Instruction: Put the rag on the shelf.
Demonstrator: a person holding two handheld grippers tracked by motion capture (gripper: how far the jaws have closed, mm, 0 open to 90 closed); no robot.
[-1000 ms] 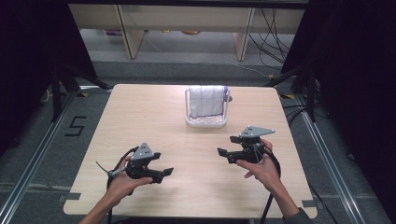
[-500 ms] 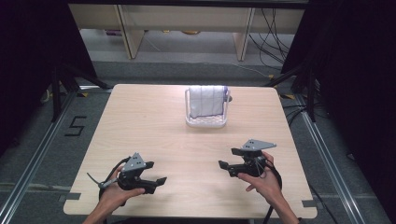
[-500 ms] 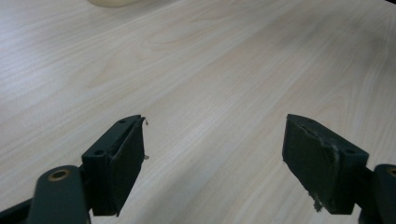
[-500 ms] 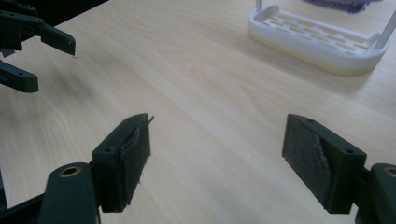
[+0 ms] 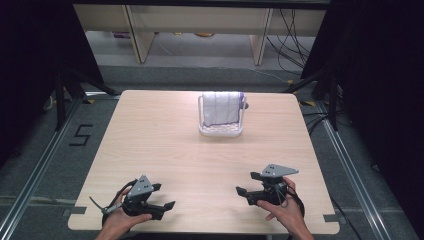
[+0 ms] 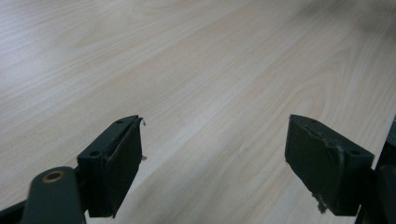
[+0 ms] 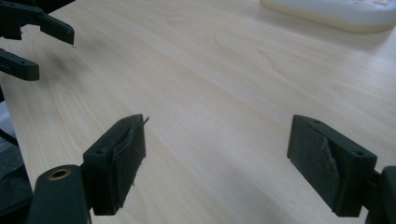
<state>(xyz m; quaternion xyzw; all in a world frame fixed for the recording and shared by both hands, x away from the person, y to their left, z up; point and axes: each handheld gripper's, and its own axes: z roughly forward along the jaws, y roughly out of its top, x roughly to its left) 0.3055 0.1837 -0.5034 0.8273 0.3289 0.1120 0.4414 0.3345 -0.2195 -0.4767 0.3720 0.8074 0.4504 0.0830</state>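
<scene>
High view, left gripper (image 5: 161,196): low at the bottom left of the frame, held in the person's left hand (image 5: 117,222), fingers spread wide and bare, nothing between them.
High view, right gripper (image 5: 247,183): bottom right of centre, gripped by the right hand (image 5: 282,212), fingers wide apart after just opening further, nothing in the gap.
High view, basket (image 5: 220,131): a white basket sits above the frame's centre, on the far half of the desk (image 5: 165,145), well apart from both pairs of fingers.
High view, cloth (image 5: 222,107): a white cloth with faint purple lines stands folded inside the basket, filling it to the top.
High view, spacing: the basket lies up-frame, roughly between the two grippers; open wood separates it from each.
Left gripper view, fingers (image 6: 123,161): two black pads rise from the bottom edge, standing far apart, one lower left and one lower right.
Left gripper view, desk: pale wood grain runs between and beyond the pads; nothing lies in the gap.
Right gripper view, fingers (image 7: 123,163): black pads wide apart at the bottom edge, the worn padding showing, bare wood between them.
Right gripper view, basket (image 7: 336,11): its white base peeks in at the upper right of the frame, far ahead of the pads.
Right gripper view, left gripper (image 7: 44,44): its open black fingers show at the upper left, apart from the basket.
</scene>
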